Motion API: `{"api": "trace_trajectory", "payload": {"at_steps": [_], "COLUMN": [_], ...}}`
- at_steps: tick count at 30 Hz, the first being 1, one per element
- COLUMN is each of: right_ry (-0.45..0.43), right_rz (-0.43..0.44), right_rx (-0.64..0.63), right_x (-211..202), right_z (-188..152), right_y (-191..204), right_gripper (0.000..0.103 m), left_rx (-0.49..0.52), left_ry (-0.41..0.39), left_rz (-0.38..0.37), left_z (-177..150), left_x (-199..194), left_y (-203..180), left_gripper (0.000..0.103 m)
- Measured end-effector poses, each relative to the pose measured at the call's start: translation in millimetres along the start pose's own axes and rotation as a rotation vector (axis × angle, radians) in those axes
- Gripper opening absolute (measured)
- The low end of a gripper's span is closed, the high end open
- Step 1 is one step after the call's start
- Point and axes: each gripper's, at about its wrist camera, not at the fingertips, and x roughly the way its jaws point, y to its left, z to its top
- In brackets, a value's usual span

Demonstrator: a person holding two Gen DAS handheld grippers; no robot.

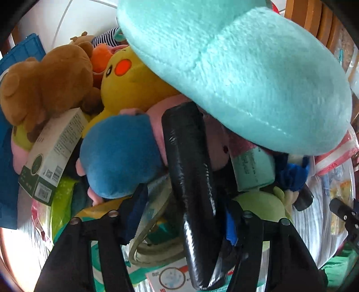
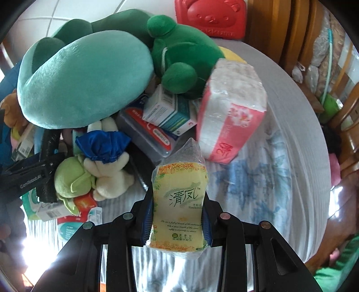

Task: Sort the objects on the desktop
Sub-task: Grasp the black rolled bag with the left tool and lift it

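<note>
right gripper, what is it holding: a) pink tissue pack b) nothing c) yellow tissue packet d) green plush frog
c: the right gripper is shut on the yellow tissue packet, which is squeezed between its fingers, while the pink tissue pack lies apart on the table behind it.

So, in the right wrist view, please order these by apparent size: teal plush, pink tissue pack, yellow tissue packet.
1. teal plush
2. pink tissue pack, yellow tissue packet: look alike; the packet is nearer the camera, so unsure.

wooden chair backs (image 2: pixel 289 24) stand behind the table, over a white tiled floor (image 2: pixel 40 20).
</note>
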Motion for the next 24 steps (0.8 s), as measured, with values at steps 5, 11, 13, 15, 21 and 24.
{"api": "trace_trajectory", "payload": {"at_steps": [5,11,13,15,21,24], "right_ry": [-0.019,-0.051,-0.058,-0.060,-0.087,-0.113], "right_rz": [0.002,0.017,0.022,0.027,0.051,0.053], "right_rx": [-0.029,-0.051,-0.062,-0.070,-0.113,-0.150], "right_x": [-10.1,-26.2,-30.6,-33.0,-50.1,-64.9], "right_z": [-0.5,-1.6,-3.4,-3.8,-2.0,1.9], "right_y": [13.0,30.7,36.3,40.0,63.2,78.6], "right_gripper": [0.035,0.035,0.035,0.035,0.035,0.035], "left_rx": [-0.013,-0.022,-0.030,-0.027,-0.030,-0.039], "left_ry": [-0.015,0.001,-0.009,-0.028,-0.065,-0.098], "left_rz": [-0.053,-0.071,-0.086,-0.092,-0.087,-0.081], "left_z": [0.7,-13.2,-17.4,-20.9,-38.2,-38.1], "left_x": [-13.2,-31.2,-42.7,-57.3,-93.6,-122.6], "left_y": [11.3,34.4,42.7,47.6,39.1,49.3], "left_gripper": [0.031,0.030,0.030,0.030,0.030,0.030]}}
